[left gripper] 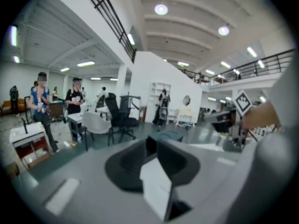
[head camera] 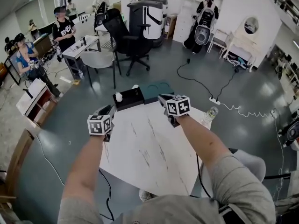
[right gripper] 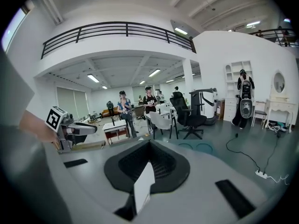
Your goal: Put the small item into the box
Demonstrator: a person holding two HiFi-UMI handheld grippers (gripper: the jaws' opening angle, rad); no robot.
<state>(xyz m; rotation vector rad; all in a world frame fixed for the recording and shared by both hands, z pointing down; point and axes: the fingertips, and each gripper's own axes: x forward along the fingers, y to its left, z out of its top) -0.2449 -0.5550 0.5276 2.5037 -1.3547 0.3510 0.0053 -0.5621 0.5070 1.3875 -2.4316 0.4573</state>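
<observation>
We hold the left gripper [head camera: 110, 110] and the right gripper [head camera: 164, 99] with jaws together on nothing, both above the far edge of the white table [head camera: 149, 148]. Just ahead and between them, the black box [head camera: 131, 100] has the small white item [head camera: 118, 97] at its left end. A teal tray [head camera: 156, 90] lies just past the right gripper.

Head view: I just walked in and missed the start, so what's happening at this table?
A person holds the left hand-held gripper and the right hand-held gripper above a white marble-patterned table. Both look shut and empty. At the far edge sit a black rectangular box and a dark teal box. A small white item rests at the black box's left end; neither gripper touches it.
</observation>
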